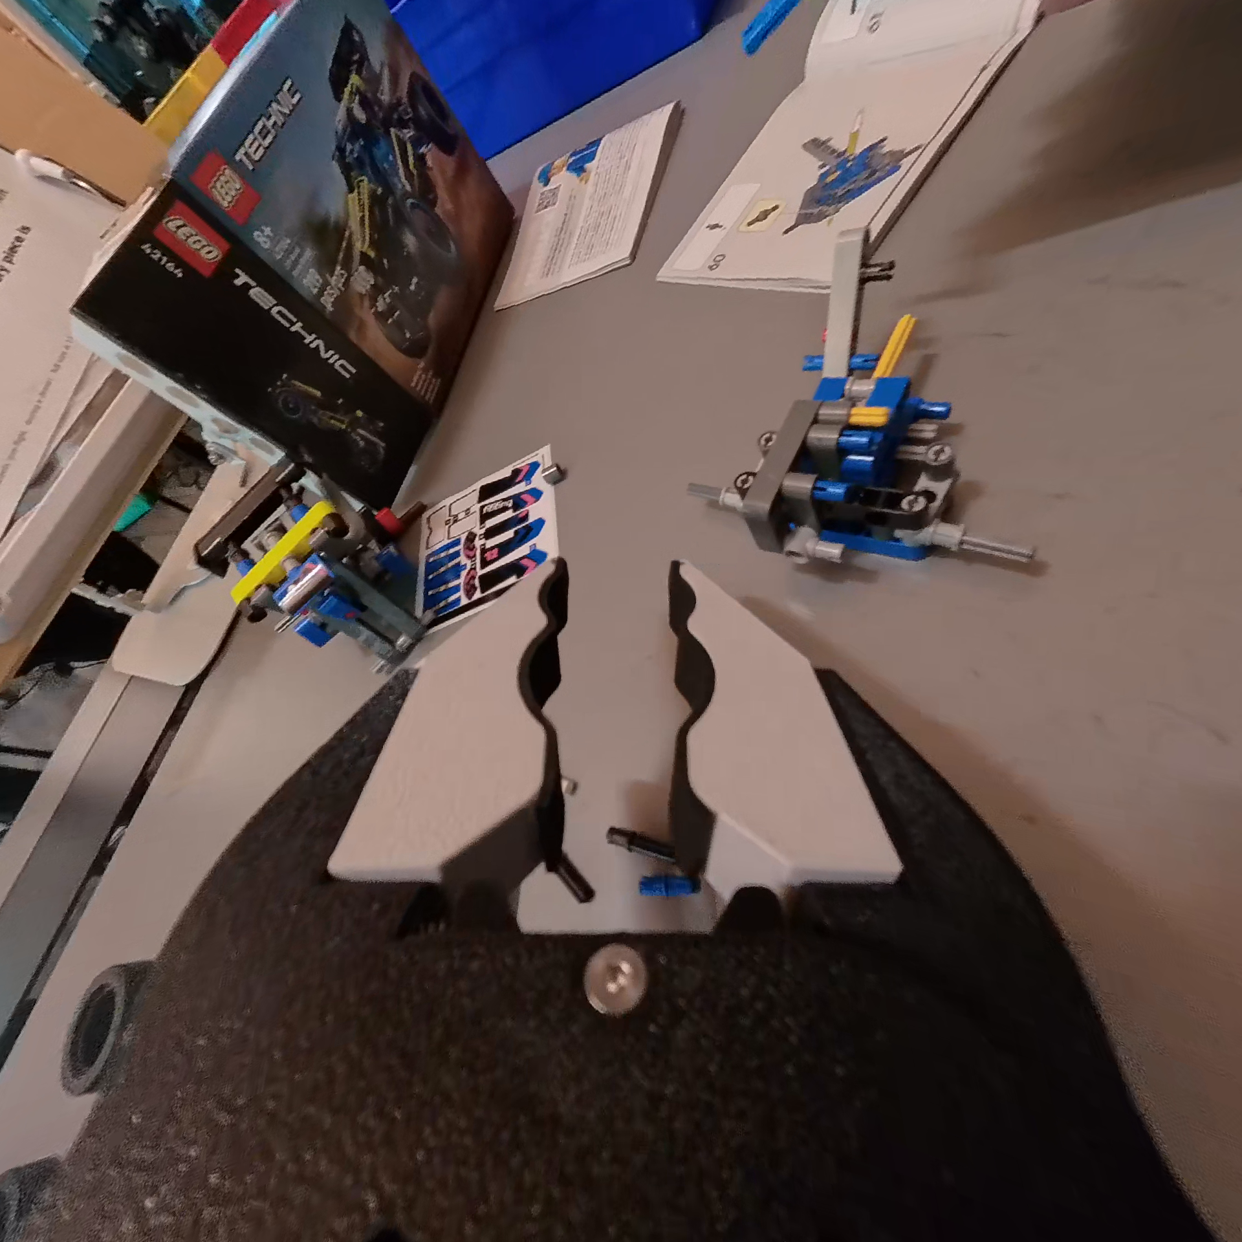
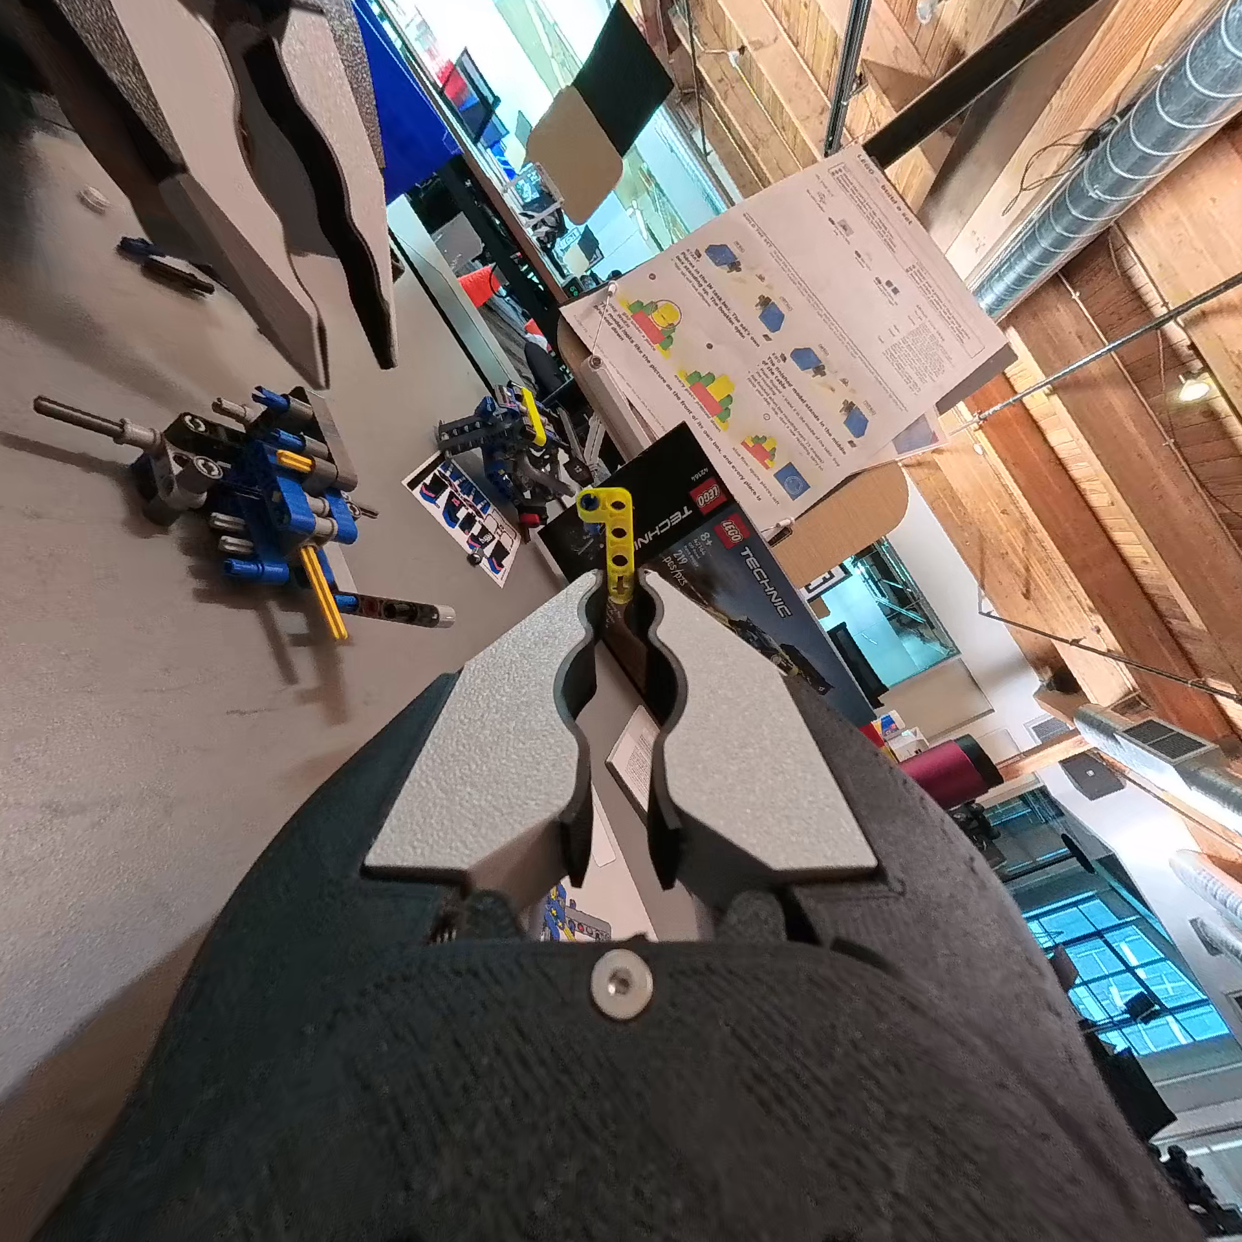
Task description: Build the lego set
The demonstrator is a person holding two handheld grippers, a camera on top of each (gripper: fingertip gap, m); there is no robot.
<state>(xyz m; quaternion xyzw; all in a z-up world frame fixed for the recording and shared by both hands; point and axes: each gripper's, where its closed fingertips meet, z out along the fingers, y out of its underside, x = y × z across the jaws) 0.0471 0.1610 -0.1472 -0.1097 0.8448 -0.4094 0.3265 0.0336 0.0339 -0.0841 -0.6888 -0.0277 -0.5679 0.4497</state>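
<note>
Right tool (image 2: 622,581) clamps a yellow L-beam (image 2: 610,534); left tool (image 1: 615,571) hangs open and empty.

The beam's long axis runs straight out from the tool tips, blue pin in its far end. Two subassemblies: the axle chassis (image 2: 249,484) lies left of the beam; the second (image 2: 511,437) sits by the box (image 2: 706,558).

On the table (image 1: 672,403), the boxed set (image 1: 302,269) stands at the far left, with a small sub-assembly (image 1: 316,578) just before it and the sticker sheet (image 1: 487,537) right beside that. The larger chassis build (image 1: 867,464) sits well apart to the right. Behind it lies the open instruction booklet (image 1: 840,168), a smaller leaflet (image 1: 591,201) to its left. Two loose pins (image 1: 638,843) lie near the front, between the left gripper's (image 1: 615,571) fingers.
</note>
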